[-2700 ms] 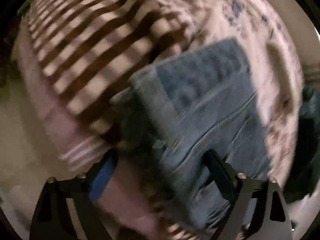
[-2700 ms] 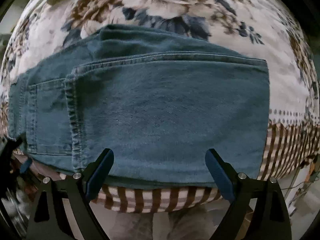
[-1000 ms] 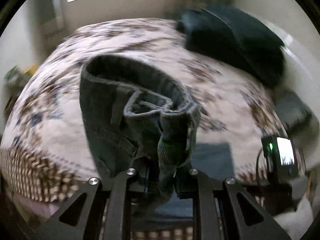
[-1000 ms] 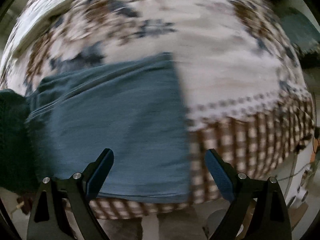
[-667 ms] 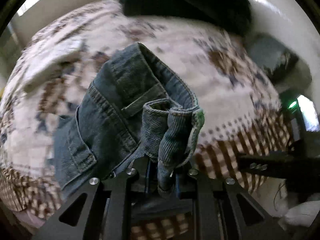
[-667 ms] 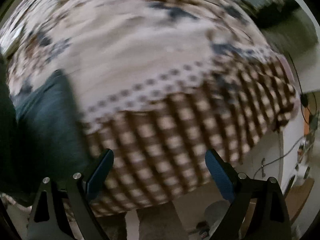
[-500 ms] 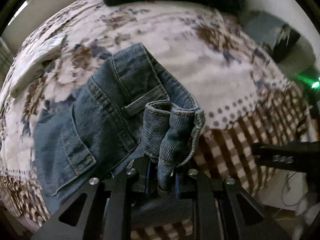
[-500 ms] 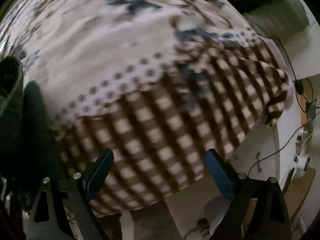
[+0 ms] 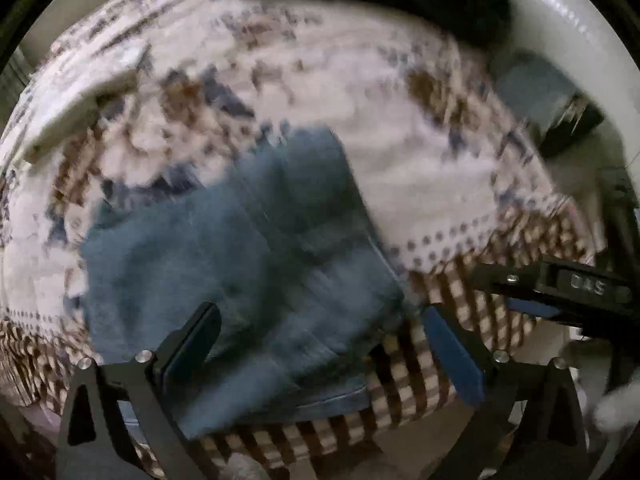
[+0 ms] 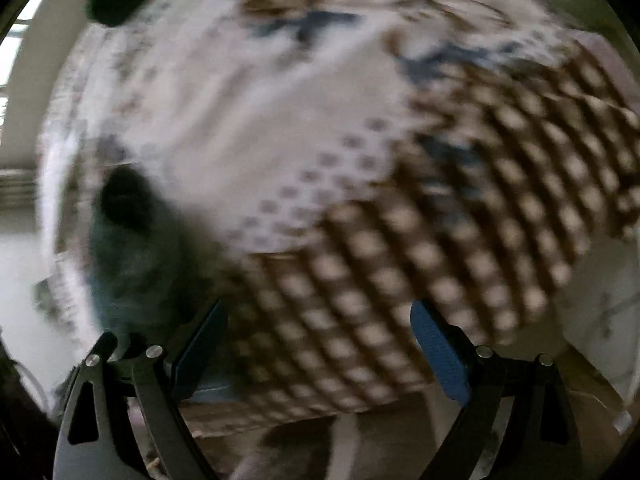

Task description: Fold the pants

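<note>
Folded jeans (image 9: 248, 264) on bedspread (image 9: 420, 168) — both tools (empty) agape

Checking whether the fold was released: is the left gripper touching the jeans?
Cannot tell. In the left wrist view the left gripper is open over the jeans, nothing pinched, but blur hides any fingertip contact.

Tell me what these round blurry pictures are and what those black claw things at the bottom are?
Those claws are two-finger grabbers, and a person holds one in each hand. Each carries a small round-lens camera looking forward along its fingers, which bends the picture into a circle. In the left camera's view, the left grabber is open and holds nothing. Folded blue denim pants lie in front of it on a bed with a flowered and brown-checked cover. The other grabber pokes in at the right. In the right camera's view, the right grabber is open too, over the checked edge, with the pants at the left.
</note>
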The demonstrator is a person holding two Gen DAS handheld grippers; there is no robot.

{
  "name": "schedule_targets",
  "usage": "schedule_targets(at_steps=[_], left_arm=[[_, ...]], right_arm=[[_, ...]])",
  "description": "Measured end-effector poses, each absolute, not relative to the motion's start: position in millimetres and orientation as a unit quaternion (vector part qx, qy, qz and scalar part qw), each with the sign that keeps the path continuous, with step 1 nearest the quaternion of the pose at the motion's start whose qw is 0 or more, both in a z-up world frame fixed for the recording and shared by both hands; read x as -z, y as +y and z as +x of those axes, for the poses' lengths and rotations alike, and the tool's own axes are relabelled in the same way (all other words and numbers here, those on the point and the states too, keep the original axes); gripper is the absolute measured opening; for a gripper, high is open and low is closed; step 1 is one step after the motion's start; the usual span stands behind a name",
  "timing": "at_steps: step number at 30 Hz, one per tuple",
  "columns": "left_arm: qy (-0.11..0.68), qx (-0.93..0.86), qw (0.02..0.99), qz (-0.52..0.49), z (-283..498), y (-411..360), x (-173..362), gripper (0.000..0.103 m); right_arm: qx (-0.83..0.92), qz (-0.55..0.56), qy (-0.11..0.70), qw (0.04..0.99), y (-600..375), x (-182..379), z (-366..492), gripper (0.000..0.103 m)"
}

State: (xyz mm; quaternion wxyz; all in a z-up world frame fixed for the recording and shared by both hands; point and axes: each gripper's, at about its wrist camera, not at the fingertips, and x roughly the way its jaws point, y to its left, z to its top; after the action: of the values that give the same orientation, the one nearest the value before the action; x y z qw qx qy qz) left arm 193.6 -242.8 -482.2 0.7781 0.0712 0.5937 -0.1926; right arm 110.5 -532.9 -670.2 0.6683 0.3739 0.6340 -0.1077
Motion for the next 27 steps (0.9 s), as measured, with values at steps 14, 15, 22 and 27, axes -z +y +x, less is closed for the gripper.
schedule_targets(at_steps=[14, 15, 22, 27], left_arm=[[0.662, -0.053, 0.747, -0.007, 241, -53, 545, 0.103], [0.665, -0.054, 0.745, -0.012, 243, -47, 549, 0.103], [0.667, -0.023, 0.744, -0.017, 253, -47, 554, 0.103], [0.662, -0.015, 0.748, -0.031, 276, -52, 555, 0.103]], right_arm=[[-0.028, 0.418, 0.674, 0.608, -477, 732, 177, 0.037], [-0.011, 0.401, 0.682, 0.611, -476, 731, 175, 0.028], [0.007, 0.415, 0.662, 0.624, -489, 660, 135, 0.017], [0.045, 0.392, 0.677, 0.621, -489, 632, 122, 0.016]])
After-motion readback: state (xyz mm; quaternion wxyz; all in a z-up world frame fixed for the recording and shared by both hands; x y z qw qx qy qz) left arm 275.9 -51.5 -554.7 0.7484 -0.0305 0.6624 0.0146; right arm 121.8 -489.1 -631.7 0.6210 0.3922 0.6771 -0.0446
